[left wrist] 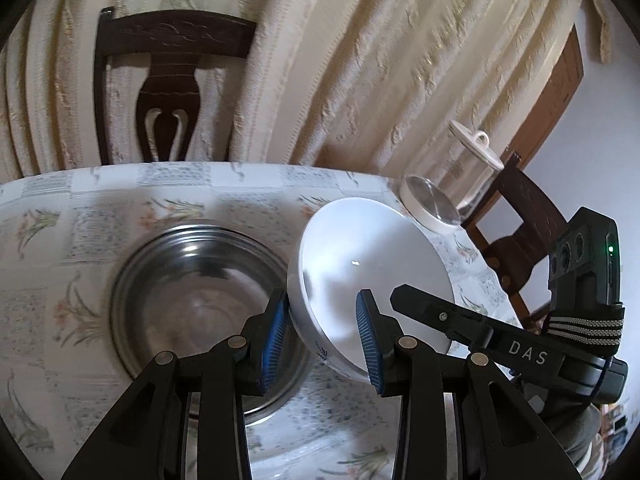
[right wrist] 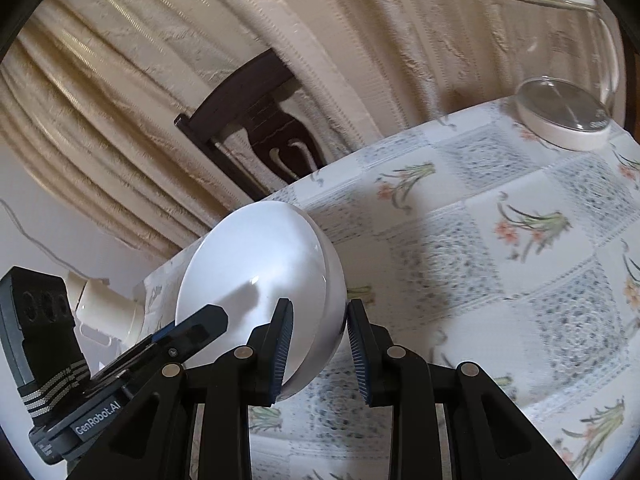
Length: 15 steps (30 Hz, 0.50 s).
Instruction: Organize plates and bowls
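Two tools are gripping one white bowl (left wrist: 372, 276), tilted on edge above the desk (left wrist: 192, 196).

Left wrist view: the left tool (left wrist: 322, 340) is pinching the bowl's near-left rim, one blue pad outside the wall and one inside. The right tool (left wrist: 440, 316) is reaching in from the right, its finger lying over the rim. A steel bowl (left wrist: 200, 300) is sitting on the desk just left of and below the white bowl, mouth up; the coming move is likely turning on that offset, a short shift leftward and down. The left tool is nearer to it. A lidded round dish (left wrist: 432, 204) is standing beyond.

Right wrist view: the right tool (right wrist: 318, 352) is clamping the bowl's (right wrist: 260, 272) wall, pads inside and outside. The left tool (right wrist: 192, 328) is entering from the left. The steel bowl is not showing here, probably hidden behind the white bowl. Open flowered cloth is lying to the right.
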### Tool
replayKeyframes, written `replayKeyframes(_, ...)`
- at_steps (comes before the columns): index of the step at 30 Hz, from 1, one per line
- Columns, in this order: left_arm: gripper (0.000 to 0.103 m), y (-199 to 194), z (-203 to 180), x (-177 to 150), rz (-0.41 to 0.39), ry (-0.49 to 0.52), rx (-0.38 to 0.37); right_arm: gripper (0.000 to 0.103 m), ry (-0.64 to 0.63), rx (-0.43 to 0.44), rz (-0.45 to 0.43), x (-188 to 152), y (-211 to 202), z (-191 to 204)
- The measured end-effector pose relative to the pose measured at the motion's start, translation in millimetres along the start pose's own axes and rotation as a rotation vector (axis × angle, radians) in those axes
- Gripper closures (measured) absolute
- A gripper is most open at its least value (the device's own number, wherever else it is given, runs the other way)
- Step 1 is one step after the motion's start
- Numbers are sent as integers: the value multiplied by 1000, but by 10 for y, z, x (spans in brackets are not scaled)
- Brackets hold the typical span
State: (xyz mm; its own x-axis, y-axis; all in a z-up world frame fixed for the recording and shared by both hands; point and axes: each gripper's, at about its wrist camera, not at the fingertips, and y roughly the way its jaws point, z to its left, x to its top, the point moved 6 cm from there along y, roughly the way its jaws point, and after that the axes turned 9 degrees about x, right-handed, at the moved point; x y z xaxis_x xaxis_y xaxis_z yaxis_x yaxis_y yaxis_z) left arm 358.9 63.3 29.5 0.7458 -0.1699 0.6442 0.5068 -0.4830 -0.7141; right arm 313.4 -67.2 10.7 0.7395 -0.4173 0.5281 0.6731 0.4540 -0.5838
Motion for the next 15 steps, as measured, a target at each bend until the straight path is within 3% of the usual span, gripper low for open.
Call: replayKeyframes(15, 67, -17, 656, -77, -5, -133, 19, 73, -60, -17, 84, -79, 478, 252)
